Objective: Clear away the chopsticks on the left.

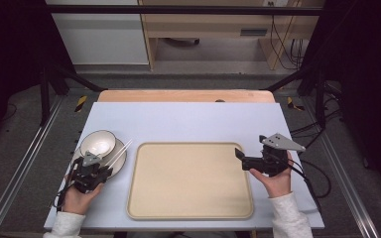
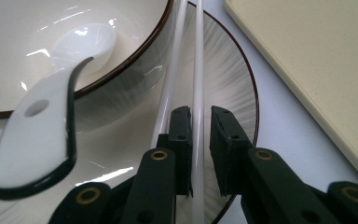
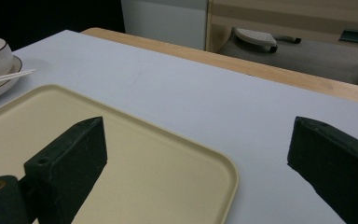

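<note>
Table (image 1: pixel 188 119): tray (image 1: pixel 190 181), perhaps plate (image 1: pixel 119 161).

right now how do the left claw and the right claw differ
The left claw has its jaws nearly closed around one white chopstick over the plate; whether they press it I cannot tell. The right claw stands wide open with nothing between its jaws. The left is at the plate, the right over the tray's edge. Both are black and hand-held.

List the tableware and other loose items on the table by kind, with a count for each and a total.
Bowl: 1
Plate: 1
Spoon: 1
Chopsticks: 2
Tray: 1
Total: 6
</note>
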### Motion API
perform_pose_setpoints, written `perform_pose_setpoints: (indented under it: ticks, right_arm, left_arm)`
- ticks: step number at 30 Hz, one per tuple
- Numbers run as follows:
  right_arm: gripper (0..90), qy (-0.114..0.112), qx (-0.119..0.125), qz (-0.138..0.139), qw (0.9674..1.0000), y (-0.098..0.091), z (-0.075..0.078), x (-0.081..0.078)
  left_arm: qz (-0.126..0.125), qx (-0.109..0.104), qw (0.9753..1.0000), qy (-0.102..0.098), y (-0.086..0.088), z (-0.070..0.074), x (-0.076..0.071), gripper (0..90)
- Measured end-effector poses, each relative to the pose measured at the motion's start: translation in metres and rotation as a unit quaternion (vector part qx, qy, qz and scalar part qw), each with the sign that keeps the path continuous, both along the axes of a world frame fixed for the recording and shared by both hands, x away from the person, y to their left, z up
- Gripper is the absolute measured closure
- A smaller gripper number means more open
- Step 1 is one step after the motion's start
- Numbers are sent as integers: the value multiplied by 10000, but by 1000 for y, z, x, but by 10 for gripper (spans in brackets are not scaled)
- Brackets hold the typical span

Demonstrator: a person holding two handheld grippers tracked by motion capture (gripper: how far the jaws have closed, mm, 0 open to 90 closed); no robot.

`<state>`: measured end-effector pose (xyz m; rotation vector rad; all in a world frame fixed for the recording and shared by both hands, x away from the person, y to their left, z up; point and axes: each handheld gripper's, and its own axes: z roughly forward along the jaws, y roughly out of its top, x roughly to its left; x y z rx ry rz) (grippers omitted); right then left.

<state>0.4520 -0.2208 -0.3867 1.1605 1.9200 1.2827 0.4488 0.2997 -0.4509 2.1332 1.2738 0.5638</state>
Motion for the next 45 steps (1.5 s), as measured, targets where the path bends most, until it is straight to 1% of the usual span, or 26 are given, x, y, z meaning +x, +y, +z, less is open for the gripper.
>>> perform_pose_setpoints:
  ticks: [2,4,5,6,7,11,15,20,21,22,25,26,27,30,31,32,33,34,35,36,37,38,39,42,43,45]
  right_arm:
    - [50,3,-4,2,10000,0,0,0]
    - [51,29,-2,16,10000,1,-1,1]
    - [50,36,-27,24,10000,1,-1,1]
    - [50,36,-27,24,10000,1,-1,1]
    - [50,47,-35,32,10000,1,-1,1]
    - [50,40,-27,23,10000,1,-1,1]
    - [50,56,-37,26,10000,2,-2,2]
    - [50,76,-30,23,10000,2,-2,2]
    - [50,68,-35,28,10000,2,-2,2]
    - [50,68,-35,28,10000,2,-2,2]
    - [50,50,-26,18,10000,1,-1,1]
    - [50,50,-26,18,10000,1,-1,1]
    - [50,41,-12,13,10000,0,-1,1]
    - [51,13,10,-5,10000,-1,0,0]
    - [50,-21,27,-27,10000,-2,1,-1]
    - [49,-27,34,-45,10000,-3,2,-1]
    - [49,-36,41,-49,10000,-4,2,-1]
    - [49,-36,41,-49,10000,-4,2,-1]
    - [48,-59,46,-60,10000,-5,3,-2]
    - [48,-64,69,-78,9999,-6,3,-2]
    - [48,-75,91,-82,9999,-7,4,-2]
    - [48,-75,91,-82,9999,-7,4,-2]
    - [48,-89,103,-93,9999,-8,4,-3]
    - [48,-86,129,-110,9998,-9,5,-3]
    - [48,-92,126,-108,9998,-10,5,-3]
    - [48,-106,120,-115,9998,-10,5,-3]
  left_arm:
    - [-8,13,10000,12,0,0,0,791]
    - [20,34,10000,73,-1,0,2,791]
    - [11,143,9998,148,-3,-2,4,789]
    - [11,143,9998,148,-3,-2,4,793]
    - [-3,202,9997,168,-5,-4,4,795]
    - [-2,192,9997,171,-5,-5,5,832]
    - [-18,252,9995,207,-7,-4,5,841]
    - [-37,234,9995,191,-8,-2,4,843]
    - [-23,236,9996,138,-8,1,2,843]
    - [-23,236,9996,138,-8,1,2,844]
    - [42,170,9998,15,-9,8,-2,844]
    - [42,170,9998,15,-9,8,-2,844]
    - [79,126,9999,-52,-10,12,-5,844]
    - [94,74,9999,-109,-12,16,-8,844]
    - [123,-6,9997,-189,-14,20,-11,844]
    - [123,-6,9997,-189,-14,20,-11,844]
    - [151,-137,9994,-267,-17,23,-14,844]
    - [151,-137,9994,-267,-17,23,-14,844]
    - [162,-199,9991,-351,-21,26,-17,844]
    - [162,-199,9991,-351,-21,26,-17,843]
    - [189,-287,9985,-433,-26,28,-21,843]
    - [189,-287,9985,-433,-26,28,-21,843]
    - [179,-341,9980,-502,-32,29,-24,844]
    - [180,-357,9977,-552,-36,29,-26,844]
    - [214,-403,9973,-571,-42,28,-28,843]
    - [225,-395,9972,-591,-43,28,-29,844]
